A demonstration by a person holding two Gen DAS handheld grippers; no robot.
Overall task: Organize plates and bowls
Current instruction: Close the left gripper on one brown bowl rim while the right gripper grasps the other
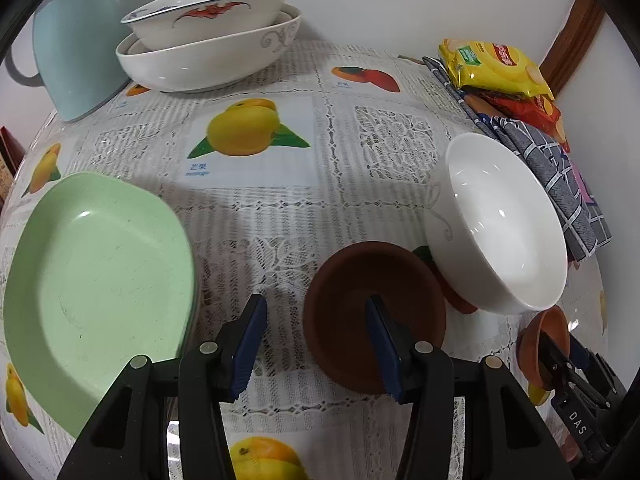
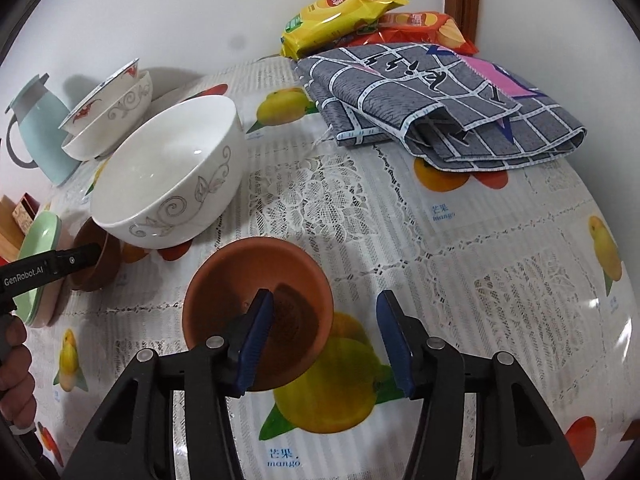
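A dark brown dish (image 1: 360, 320) lies on the fruit-print tablecloth. My left gripper (image 1: 316, 308) is open over its left rim, with one finger inside the dish and the other outside on the cloth. A small terracotta dish (image 2: 248, 280) lies under my right gripper (image 2: 324, 300), which is also open: its left finger is inside the dish, its right finger outside. A white bowl (image 1: 508, 232) with a grey scroll pattern stands just beyond both dishes. A green plate (image 1: 96, 288) lies to the left.
Two stacked bowls (image 1: 208, 60) and a pale blue jug (image 1: 76, 52) stand at the back by the wall. A folded grey checked cloth (image 2: 440, 104) and snack packs (image 2: 340, 12) lie at the back right. A hand (image 2: 12, 356) holds the left gripper.
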